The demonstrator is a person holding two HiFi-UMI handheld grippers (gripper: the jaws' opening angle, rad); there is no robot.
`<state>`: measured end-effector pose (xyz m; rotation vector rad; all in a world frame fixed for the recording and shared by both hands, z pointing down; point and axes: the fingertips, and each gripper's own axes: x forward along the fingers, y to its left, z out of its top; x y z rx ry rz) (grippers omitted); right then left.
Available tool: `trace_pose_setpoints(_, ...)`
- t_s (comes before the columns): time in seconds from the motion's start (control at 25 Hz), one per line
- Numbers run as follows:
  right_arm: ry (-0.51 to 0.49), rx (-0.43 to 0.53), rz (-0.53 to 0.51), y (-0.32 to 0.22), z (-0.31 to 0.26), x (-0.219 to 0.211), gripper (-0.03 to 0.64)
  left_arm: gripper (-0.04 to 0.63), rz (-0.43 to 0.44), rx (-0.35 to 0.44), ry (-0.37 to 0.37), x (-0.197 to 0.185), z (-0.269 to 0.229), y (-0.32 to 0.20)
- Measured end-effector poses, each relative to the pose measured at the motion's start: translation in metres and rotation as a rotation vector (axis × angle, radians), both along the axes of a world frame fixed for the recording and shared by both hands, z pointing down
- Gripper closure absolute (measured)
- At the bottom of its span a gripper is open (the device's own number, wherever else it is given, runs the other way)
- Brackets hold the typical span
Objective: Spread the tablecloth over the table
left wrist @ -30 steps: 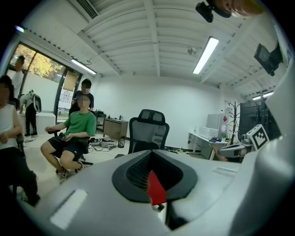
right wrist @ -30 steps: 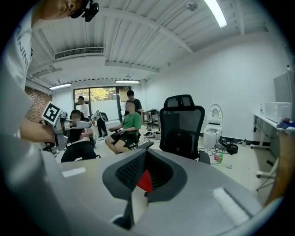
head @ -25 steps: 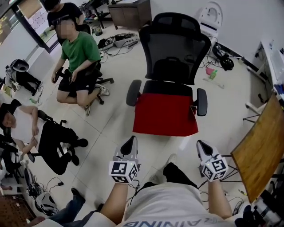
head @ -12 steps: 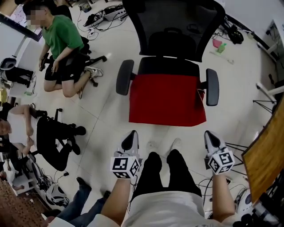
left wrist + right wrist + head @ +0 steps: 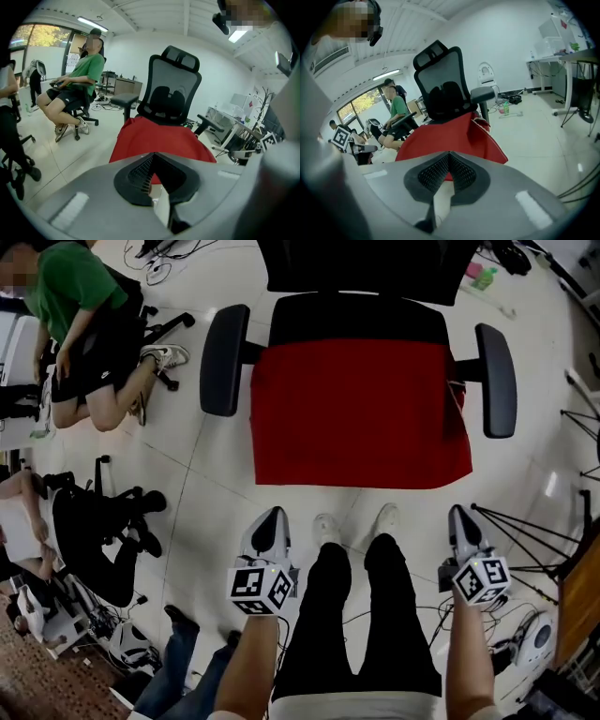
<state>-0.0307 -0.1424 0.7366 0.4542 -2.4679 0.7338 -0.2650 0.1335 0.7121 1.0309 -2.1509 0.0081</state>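
The left tongs (image 5: 271,521) and the right tongs (image 5: 461,519) hang on either side of the person's legs (image 5: 398,615), both aimed at the chair ahead. Each pair is fully closed and holds nothing. In both gripper views the pads meet, with only floor and cloth beyond them. Level with the right tongs, the counter (image 5: 583,601) shows only as a brown wooden edge at the border of the head view.

A little farther off, the red cloth (image 5: 361,409) is draped over the seat of the chair (image 5: 223,357), well apart from both tongs. Its near hem hangs over the seat's front edge and its sides reach toward the armrests.

The step in hand looks like the reach for that cloth. To do it well, both tongs should open before they arrive. They should take the near hem at two points set wide apart, one toward each front corner. Each should pinch the fabric alone, not the seat padding under it. Lifting both sides evenly should keep the cloth from snagging on an armrest.

No box, basket or tray is in play; the seat is the only thing carrying anything. Beyond the chair, on the floor, lies what seems to be a small green bottle (image 5: 505,107), too small to tell its contents. A seated person in a green shirt (image 5: 70,282) is far left.
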Motion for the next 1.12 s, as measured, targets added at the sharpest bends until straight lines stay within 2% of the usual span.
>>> trace_pose_setpoints(0.16,0.039,0.020,-0.019,0.004,0.045,-0.003,0.610,0.589,-0.009,-0.020,0.021,-0.001,0.055,0.001)
trace_pose_setpoints(0.36,0.047,0.003,-0.038,0.018,0.076,-0.004,0.611,0.589,-0.019,-0.015,0.053,-0.001,0.093,0.005)
trace_pose_setpoints(0.56,0.022,-0.068,0.018,0.015,0.102,0.001,0.610,0.589,-0.075,0.047,0.139,-0.002,0.123,0.007)
trace_pose_setpoints(0.68,-0.027,-0.155,0.073,0.006,0.115,0.000,0.609,0.588,-0.081,0.093,0.208,0.001,0.143,0.006)
trace_pose_setpoints(0.76,-0.069,-0.225,0.112,-0.002,0.121,-0.003,0.512,0.492,-0.070,0.132,0.262,0.003,0.155,0.000)
trace_pose_setpoints(0.84,-0.098,-0.284,0.156,-0.008,0.129,0.000,0.485,0.449,-0.098,0.185,0.334,0.003,0.165,-0.001)
trace_pose_setpoints(0.92,-0.150,-0.365,0.216,-0.012,0.136,0.006,0.413,0.403,-0.177,0.284,0.442,0.000,0.173,0.000)
trace_pose_setpoints(1.04,-0.279,-0.518,0.330,-0.019,0.141,0.010,0.388,0.363,-0.319,0.443,0.617,-0.009,0.185,0.001)
trace_pose_setpoints(1.12,-0.347,-0.586,0.370,-0.022,0.143,0.008,0.381,0.348,-0.396,0.536,0.700,-0.017,0.191,0.000)
